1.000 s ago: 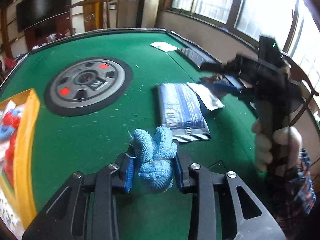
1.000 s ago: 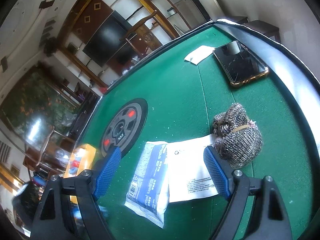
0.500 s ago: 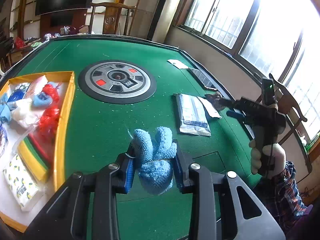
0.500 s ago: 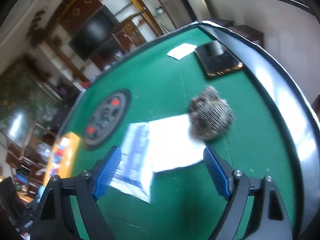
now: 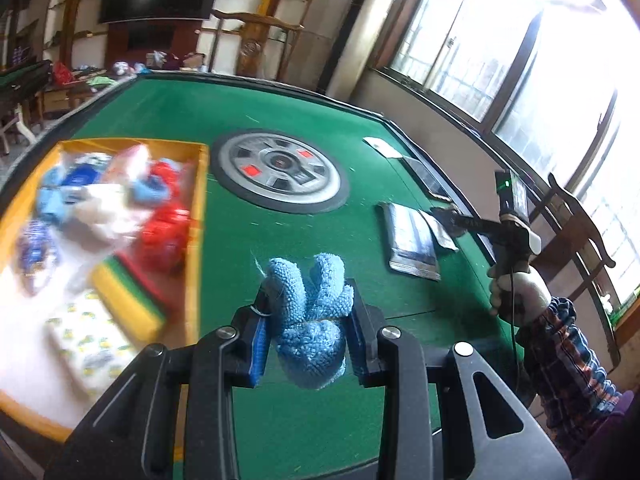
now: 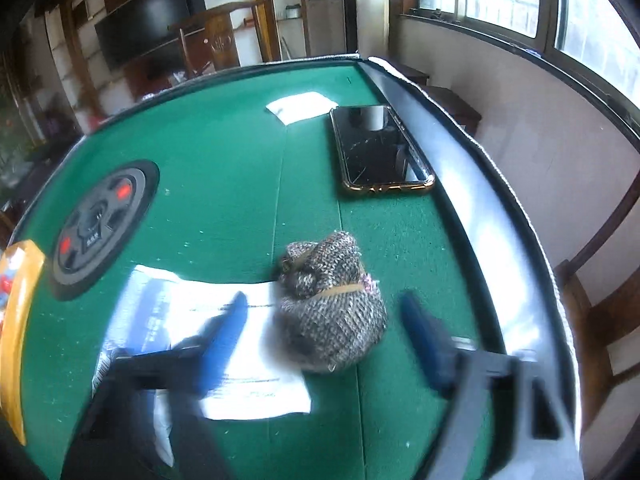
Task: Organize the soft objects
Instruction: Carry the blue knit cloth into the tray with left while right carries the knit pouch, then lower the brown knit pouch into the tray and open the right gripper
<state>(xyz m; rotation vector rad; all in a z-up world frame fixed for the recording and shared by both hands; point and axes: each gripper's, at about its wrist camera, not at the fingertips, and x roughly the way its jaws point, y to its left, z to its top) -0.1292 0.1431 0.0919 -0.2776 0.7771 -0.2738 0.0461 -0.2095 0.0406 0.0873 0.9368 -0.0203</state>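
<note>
Left claw (image 5: 307, 326) pinches a knotted, fluffy blue cloth (image 5: 310, 320); loops poke upward

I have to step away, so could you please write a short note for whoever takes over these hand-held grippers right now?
Left hand-held gripper: shut on the blue cloth, held above the green table, right of the yellow tray.
Right hand-held gripper: open, jaws either side of the grey knitted bundle, not gripping.
Done: several soft things are in the tray.
Left: drop the cloth in the tray, then grasp and move the bundle.
</note>
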